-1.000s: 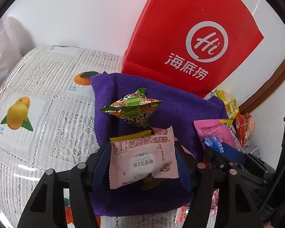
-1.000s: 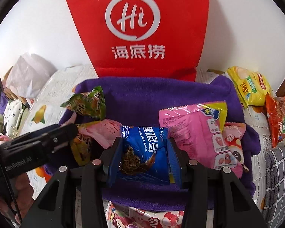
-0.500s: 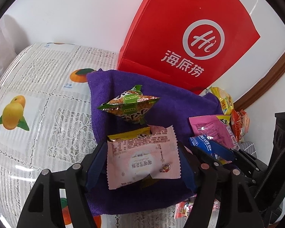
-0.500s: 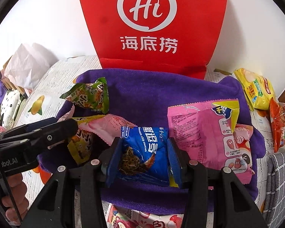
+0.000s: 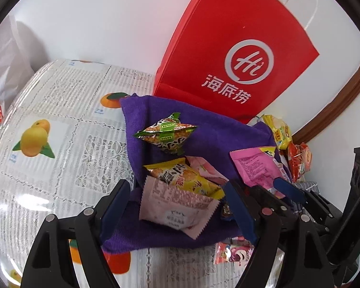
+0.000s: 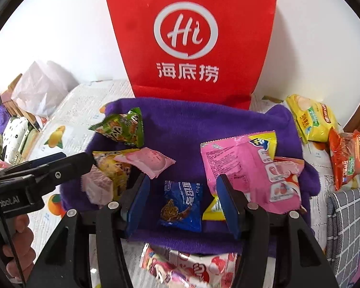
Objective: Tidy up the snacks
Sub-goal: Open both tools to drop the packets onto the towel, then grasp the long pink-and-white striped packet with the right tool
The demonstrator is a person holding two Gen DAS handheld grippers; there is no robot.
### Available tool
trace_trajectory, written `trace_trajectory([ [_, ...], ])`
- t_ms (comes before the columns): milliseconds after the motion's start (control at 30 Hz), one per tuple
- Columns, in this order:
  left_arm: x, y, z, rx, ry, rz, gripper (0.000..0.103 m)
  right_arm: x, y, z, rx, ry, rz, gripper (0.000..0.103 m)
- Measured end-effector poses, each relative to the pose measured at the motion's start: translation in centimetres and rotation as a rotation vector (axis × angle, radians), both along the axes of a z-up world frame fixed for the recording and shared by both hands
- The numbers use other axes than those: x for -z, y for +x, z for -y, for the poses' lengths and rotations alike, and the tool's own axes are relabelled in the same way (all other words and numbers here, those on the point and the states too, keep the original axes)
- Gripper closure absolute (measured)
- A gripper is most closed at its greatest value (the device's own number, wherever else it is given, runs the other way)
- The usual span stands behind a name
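- Left gripper (image 5: 180, 206): jaws have just been opening and stand wide; the pale pink packet (image 5: 177, 207) lies between the blue pads but neither pad presses on it; it rests on the purple towel (image 5: 213, 129), its upper edge overlapping a yellow packet (image 5: 184, 177).
- Right gripper (image 6: 183, 202): jaws have just been opening, gap clear on both sides; the blue cookie packet (image 6: 182, 207) lies flat on the towel between the pads, touched by neither.
- A green triangular packet (image 5: 166, 135) sits towards the towel's far left; a small pink sweet (image 6: 147, 159) lies just beside the yellow packet.
- Large pink bag (image 6: 249, 168) on the towel's right part, just right of the right gripper's right pad.
- Red paper bag (image 6: 192, 38) with white logo stands upright behind the towel, against the white wall.
- Off the towel, to the right: a yellow bag (image 6: 312, 120) and an orange bag (image 6: 348, 158), touching each other.
- Strawberry-print packet (image 6: 194, 266) lies at the towel's near edge, on the fruit-patterned tablecloth (image 5: 67, 129).
- A person's hand (image 6: 19, 242) shows at lower left of the right view, holding the left gripper's handle.
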State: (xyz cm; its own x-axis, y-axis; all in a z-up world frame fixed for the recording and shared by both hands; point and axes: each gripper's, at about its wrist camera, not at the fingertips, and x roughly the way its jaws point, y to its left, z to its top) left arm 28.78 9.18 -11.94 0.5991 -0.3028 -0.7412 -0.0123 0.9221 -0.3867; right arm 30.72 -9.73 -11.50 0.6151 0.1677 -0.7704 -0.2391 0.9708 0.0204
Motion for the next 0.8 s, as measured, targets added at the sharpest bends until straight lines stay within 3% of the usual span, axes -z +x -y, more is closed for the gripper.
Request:
trace_trajectory([
  [367,-2.9,-4.9,0.7,-0.012,0.082,0.043,0.023,-3.0,-6.0,3.9,0.088,0.0,0.086,0.046],
  [800,-2.2,-8.9,3.4,0.025,0.128,0.041,0.023,0.3,-10.6,6.9,0.068,0.025,0.016,0.046],
])
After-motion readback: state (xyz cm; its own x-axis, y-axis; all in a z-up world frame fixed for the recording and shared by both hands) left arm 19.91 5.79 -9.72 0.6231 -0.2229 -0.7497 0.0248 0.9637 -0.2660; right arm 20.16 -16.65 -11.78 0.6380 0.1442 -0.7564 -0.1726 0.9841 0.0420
